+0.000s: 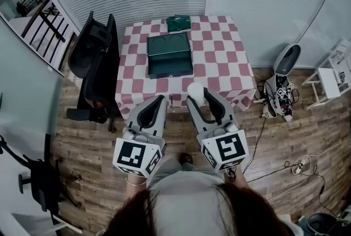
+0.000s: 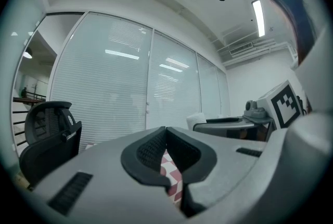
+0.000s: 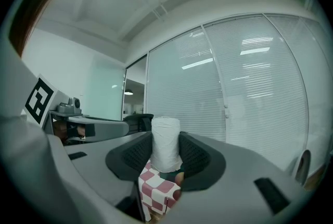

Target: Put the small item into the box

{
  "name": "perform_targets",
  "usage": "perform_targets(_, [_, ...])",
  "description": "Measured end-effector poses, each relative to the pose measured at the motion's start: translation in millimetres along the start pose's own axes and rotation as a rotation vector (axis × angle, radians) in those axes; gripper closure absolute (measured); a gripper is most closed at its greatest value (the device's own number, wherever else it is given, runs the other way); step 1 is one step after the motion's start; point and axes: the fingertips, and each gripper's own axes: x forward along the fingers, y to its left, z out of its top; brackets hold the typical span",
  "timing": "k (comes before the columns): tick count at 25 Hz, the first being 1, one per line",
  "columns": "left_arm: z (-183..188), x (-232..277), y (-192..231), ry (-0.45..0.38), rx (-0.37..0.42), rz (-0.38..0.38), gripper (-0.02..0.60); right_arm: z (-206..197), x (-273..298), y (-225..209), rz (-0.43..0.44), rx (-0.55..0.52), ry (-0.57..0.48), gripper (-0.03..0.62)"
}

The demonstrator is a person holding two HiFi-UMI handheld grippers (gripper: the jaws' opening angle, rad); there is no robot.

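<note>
A white cylindrical roll (image 1: 195,89) stands upright between the jaws of my right gripper (image 1: 198,95), which is shut on it just off the near edge of the table (image 1: 219,56). In the right gripper view the roll (image 3: 165,140) fills the gap of the right gripper (image 3: 165,158), both pads pressing its sides. A dark green open box (image 1: 169,54) lies on the checked cloth, beyond both grippers. My left gripper (image 1: 160,100) is held beside the right one, jaws together and empty; in its own view the left gripper (image 2: 165,138) shows only checked cloth below.
A small green box (image 1: 178,23) sits at the table's far edge. A black office chair (image 1: 96,62) stands against the table's left side. To the right on the wooden floor are a white appliance (image 1: 286,62), cables with a power strip (image 1: 299,166) and a white stool (image 1: 330,81).
</note>
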Motion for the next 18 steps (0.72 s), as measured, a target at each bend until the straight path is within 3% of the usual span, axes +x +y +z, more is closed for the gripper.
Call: perform_targets(18, [-6,20,23,0.007,-0.023,0.028,0.572,-7,32,-9,0.030,0.010,0.014,0.416])
